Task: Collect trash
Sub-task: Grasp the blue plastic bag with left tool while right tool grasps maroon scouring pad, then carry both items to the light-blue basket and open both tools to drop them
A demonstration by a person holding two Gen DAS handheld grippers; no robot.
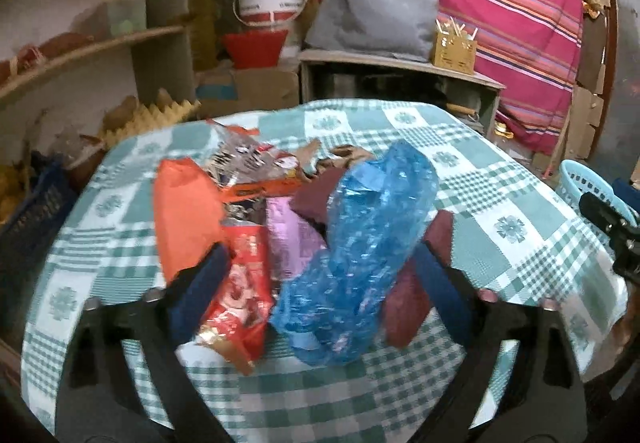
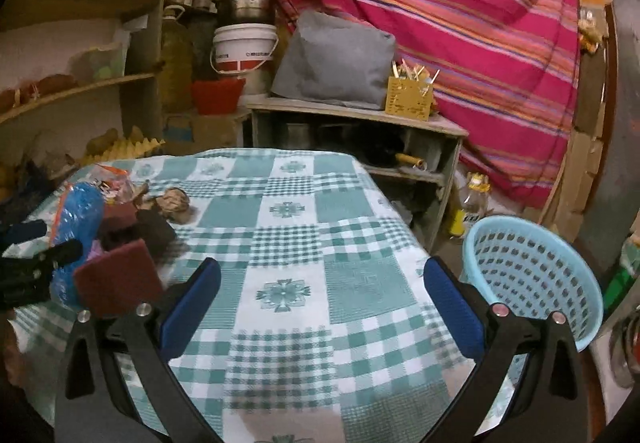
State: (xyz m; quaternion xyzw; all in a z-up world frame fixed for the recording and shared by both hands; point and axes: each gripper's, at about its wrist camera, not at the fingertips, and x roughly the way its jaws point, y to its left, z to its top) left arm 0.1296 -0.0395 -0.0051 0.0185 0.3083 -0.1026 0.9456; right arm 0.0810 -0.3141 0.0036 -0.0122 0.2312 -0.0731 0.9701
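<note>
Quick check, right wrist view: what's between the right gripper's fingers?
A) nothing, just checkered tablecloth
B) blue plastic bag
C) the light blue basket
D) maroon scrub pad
A: the right gripper stands open over bare checkered tablecloth; the maroon scrub pad lies off to its left and the light blue basket to its right.

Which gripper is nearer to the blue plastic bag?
Left. The left gripper has its fingers either side of the blue plastic bag; the right gripper is over bare tablecloth beside it.
</note>
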